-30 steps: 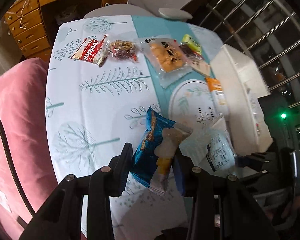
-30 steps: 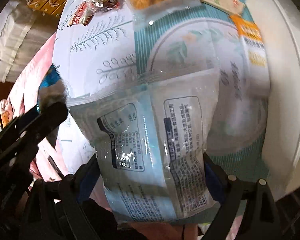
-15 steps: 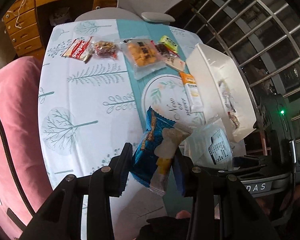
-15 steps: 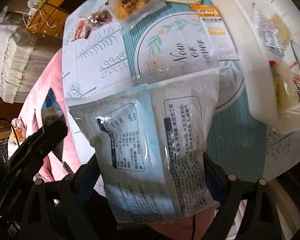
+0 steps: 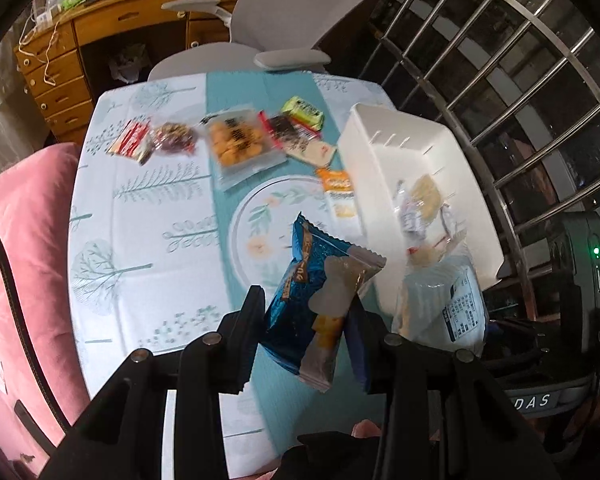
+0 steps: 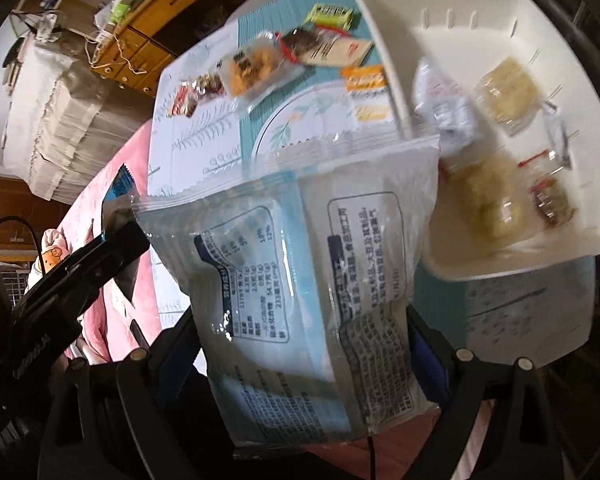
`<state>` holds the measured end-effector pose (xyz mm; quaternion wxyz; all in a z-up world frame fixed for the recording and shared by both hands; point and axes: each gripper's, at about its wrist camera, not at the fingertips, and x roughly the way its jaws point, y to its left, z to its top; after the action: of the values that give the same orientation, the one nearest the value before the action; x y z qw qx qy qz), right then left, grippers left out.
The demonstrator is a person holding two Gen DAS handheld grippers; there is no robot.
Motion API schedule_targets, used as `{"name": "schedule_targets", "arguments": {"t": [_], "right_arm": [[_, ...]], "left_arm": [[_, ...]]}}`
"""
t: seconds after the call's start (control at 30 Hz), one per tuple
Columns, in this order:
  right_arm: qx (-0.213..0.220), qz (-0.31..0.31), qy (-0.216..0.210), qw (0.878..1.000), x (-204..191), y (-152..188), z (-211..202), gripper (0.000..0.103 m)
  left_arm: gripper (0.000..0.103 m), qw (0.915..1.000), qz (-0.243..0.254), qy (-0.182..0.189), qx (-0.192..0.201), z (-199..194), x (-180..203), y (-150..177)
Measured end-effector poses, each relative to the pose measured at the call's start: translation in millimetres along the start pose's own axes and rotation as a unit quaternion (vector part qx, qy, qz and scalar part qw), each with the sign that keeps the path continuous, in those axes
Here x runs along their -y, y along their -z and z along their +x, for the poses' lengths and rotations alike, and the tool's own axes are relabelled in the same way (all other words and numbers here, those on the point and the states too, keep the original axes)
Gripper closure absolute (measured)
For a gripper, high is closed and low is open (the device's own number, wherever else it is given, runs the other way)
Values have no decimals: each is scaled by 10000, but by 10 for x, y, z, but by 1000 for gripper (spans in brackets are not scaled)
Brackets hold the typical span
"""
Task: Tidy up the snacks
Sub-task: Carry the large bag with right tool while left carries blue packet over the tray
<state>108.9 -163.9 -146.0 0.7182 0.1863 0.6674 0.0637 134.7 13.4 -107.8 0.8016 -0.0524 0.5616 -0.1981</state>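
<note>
Left wrist view: the left gripper (image 5: 306, 322) was clamped on a blue snack packet (image 5: 320, 300), held above the near edge of the table (image 5: 140, 240). To its right a pale blue-and-white packet (image 5: 444, 304) hung in front of the near end of the white bin (image 5: 384, 148), which stood along the table's right edge. A few wrapped snacks (image 5: 420, 200) lay inside the bin. An orange-topped packet (image 5: 338, 192) lay just beside the bin's left wall. Along the far edge sat a row: a red-and-white cookie packet (image 5: 130, 142), a clear bag of dark nuts (image 5: 174, 138), a clear bag of golden puffs (image 5: 238, 140), a dark packet (image 5: 296, 136) and a green packet (image 5: 303, 110). A pink cushion (image 5: 20, 260) lay off the table's left edge, and a grey chair (image 5: 292, 12) stood beyond the far edge.

Right wrist view: the right gripper (image 6: 306, 344) was closed on the pale blue-and-white packet (image 6: 300, 280), its printed back facing the camera, raised over the near edge of the table (image 6: 188, 140). The white bin (image 6: 480, 20) lay beyond and to the right, with wrapped snacks (image 6: 504, 96) on its floor. The left gripper (image 6: 112, 232) appeared at the left with the blue snack packet (image 6: 120, 184) showing above it.
</note>
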Motion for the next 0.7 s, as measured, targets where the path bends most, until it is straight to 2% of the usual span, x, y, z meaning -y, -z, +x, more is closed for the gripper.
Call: {"name": "schedule_targets", "arguments": {"t": [0.37,0.7], "right_arm": [[418,-180,114,9989,826,-93,-615,11],[917,-259,355,9948,1486,-158,-1056,11]], "left_arm": [[66,9994,48,-8,330,177,981,-123],[66,9993,97,-5,370,466,1661,-238]]}}
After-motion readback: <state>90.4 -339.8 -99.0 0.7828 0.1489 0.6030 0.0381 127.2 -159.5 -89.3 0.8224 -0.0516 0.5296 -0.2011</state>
